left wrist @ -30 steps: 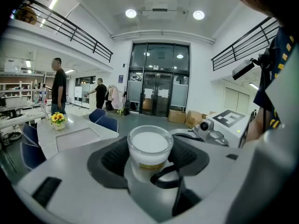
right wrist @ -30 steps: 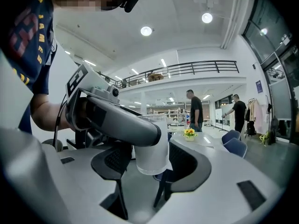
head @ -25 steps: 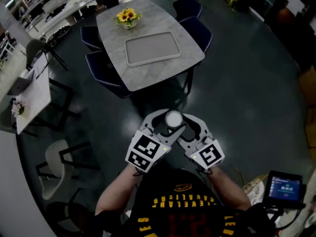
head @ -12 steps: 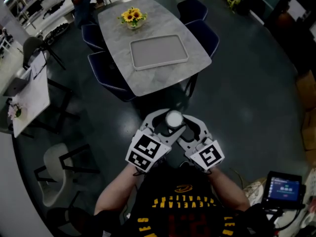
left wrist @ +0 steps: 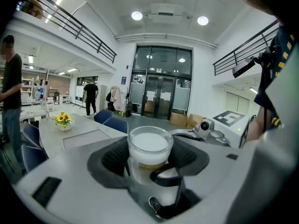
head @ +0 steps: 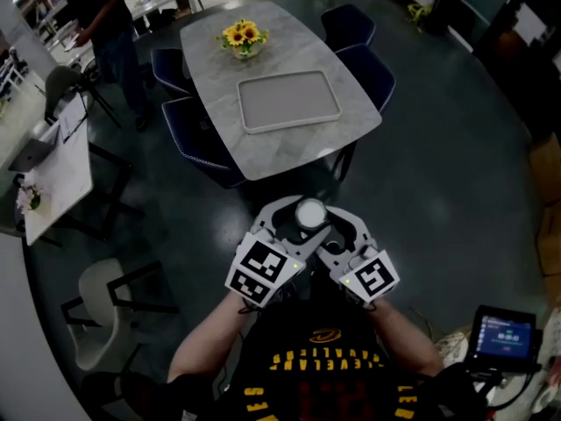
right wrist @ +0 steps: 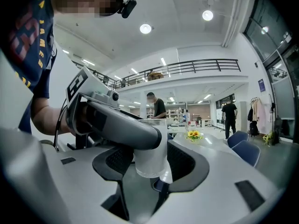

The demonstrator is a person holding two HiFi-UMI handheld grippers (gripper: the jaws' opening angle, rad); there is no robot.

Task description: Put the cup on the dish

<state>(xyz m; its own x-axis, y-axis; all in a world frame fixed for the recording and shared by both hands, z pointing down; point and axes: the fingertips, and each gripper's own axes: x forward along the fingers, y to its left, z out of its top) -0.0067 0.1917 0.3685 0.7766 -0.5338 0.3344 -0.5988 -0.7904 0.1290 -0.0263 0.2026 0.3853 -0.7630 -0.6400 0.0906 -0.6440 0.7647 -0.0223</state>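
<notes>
**Position of load.** The cup (head: 309, 211) is carried in the air above the floor, in front of the person's chest and well short of the bench (head: 219, 112). It stands upright, with its white top facing up.

**Grip state.** The left hand-held gripper (head: 296, 220) is clamped on the cup, with its curved pads against the cup wall. The right hand-held gripper (head: 325, 223) meets it from the opposite side. Its jaws have just been closing slightly and now bear on the same cup. The two sets of jaws cross around the cup.

**Target.** The dish (head: 289, 101) is a rectangular tray and carries nothing. It lies on the near half of the bench, between the flower pot (head: 244, 36) at the far end and the near end edge. Its long axis runs across the bench.

**Governing relation.** The dish lies straight ahead of the cup and slightly to the left, well apart, with bare floor and the near end edge between them. Neither hand-held gripper is nearer, as both sit level with each other on the cup. The approach probably requires both to advance as one unit, keeping the cup upright, past the near end edge.
</notes>
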